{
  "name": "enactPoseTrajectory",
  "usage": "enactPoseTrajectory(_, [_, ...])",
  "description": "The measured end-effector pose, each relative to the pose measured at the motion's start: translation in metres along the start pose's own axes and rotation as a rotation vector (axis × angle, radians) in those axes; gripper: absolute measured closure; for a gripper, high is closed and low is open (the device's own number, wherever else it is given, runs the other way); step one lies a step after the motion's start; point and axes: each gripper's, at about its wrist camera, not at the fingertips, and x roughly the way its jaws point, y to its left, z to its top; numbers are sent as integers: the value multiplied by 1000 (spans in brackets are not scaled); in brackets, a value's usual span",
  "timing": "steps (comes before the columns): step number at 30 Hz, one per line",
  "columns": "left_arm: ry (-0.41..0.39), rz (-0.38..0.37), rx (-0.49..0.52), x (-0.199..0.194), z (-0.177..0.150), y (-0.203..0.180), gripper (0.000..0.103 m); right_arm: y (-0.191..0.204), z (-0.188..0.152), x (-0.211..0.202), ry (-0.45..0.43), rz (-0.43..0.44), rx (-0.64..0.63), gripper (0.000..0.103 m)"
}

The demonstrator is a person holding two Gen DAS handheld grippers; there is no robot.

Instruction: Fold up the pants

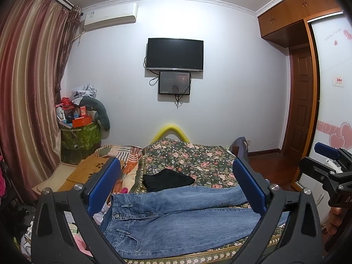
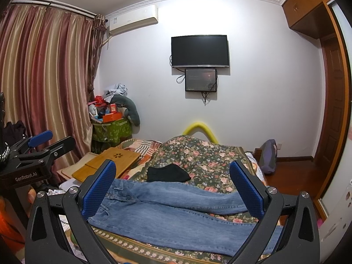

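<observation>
A pair of blue jeans (image 1: 176, 215) lies flat across the near edge of the bed, with the waistband at the left and both legs running to the right. My left gripper (image 1: 176, 161) hovers above the waist end, open, nothing between its blue pads (image 1: 103, 184). In the right wrist view the jeans (image 2: 176, 217) spread the same way. My right gripper (image 2: 172, 162) is held over the legs, open and empty. Each gripper shows at the edge of the other's view: the right gripper (image 1: 330, 160) and the left gripper (image 2: 39, 147).
A folded black garment (image 1: 167, 179) (image 2: 168, 172) rests on the floral bedspread (image 1: 198, 158) (image 2: 209, 154) just behind the jeans. A wooden lap tray (image 2: 110, 160) lies at the left of the bed. A cluttered green box (image 1: 81, 135) stands by the curtain, a wardrobe (image 1: 330, 88) on the right.
</observation>
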Motion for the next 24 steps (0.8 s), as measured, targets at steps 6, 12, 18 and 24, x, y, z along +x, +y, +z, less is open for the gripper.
enactPoseTrajectory(6, [-4,-2,1,-2,-1,0,0,1,0,0,-1,3,-5,0])
enactPoseTrajectory(12, [-2,-2,0,-1,-2,1,0,-1,0,5,9,6,-1,0])
enactPoseTrajectory(18, [33,16,4,23,-4,9,0,-1,-6,23,39,-9,-11,0])
enactPoseTrajectory(24, [86,66,-6,72,-10,32,0,-15,-19,68,118,-31,-5,0])
